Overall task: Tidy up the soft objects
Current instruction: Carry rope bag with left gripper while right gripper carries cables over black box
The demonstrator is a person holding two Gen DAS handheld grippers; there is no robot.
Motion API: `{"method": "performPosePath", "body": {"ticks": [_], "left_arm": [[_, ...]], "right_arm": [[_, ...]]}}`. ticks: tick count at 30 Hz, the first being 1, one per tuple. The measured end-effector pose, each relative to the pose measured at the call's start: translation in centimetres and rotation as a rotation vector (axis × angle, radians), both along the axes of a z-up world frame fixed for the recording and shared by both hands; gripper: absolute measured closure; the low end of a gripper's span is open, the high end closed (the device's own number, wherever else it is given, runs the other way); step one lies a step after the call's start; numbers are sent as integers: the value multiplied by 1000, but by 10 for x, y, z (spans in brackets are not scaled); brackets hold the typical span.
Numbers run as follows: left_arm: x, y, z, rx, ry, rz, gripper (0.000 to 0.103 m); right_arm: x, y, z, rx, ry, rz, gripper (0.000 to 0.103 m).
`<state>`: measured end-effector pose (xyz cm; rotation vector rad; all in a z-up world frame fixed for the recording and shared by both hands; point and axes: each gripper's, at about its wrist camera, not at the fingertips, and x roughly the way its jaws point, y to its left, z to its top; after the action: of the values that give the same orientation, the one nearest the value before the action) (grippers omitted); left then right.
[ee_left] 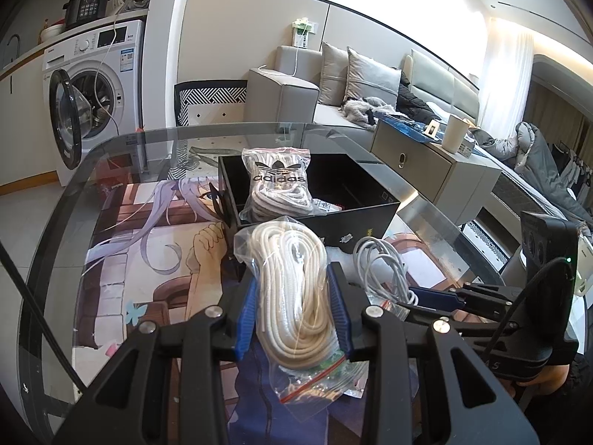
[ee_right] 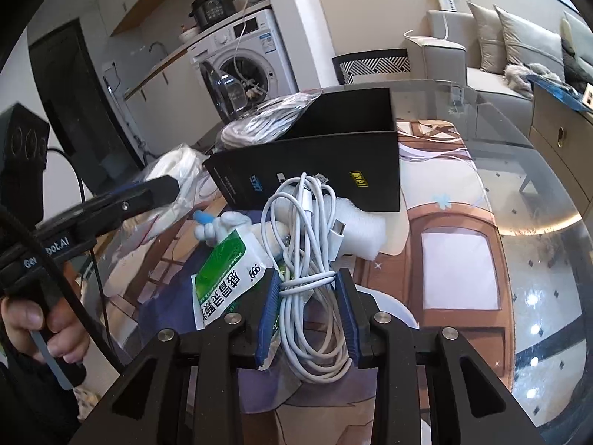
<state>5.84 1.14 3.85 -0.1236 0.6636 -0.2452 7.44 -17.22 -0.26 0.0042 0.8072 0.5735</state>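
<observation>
White charging cable point(ee_right: 307, 259): light, limp bundle, loops slide loose; best hold at wrapped waist, where right hand-held gripper point(ee_right: 309, 282) clenches it now, above desk point(ee_right: 537, 222). Bagged cream rope point(ee_left: 292, 296): soft, slippery plastic skin, coil squashes under pads; left hand-held gripper point(ee_left: 294, 307) grasps mid-bundle, zip end hanging toward camera. Black box point(ee_left: 363, 215) just beyond, Adidas lace bag point(ee_left: 276, 185) already inside. Green-white sachet point(ee_right: 229, 278) lies beside cable, likely light, crinkly.
</observation>
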Motion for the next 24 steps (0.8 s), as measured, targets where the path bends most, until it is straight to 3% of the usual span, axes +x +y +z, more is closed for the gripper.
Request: {"method": "performPosePath", "body": {"ticks": [10,24], "left_arm": [[-1,1,2,2,-3,5,68],[2,2,7,-13,-13,4,68]], "right_arm": [[0,7,-4,-29,-40,51,70],[-14,-23,31,95,-100,51,71]]}}
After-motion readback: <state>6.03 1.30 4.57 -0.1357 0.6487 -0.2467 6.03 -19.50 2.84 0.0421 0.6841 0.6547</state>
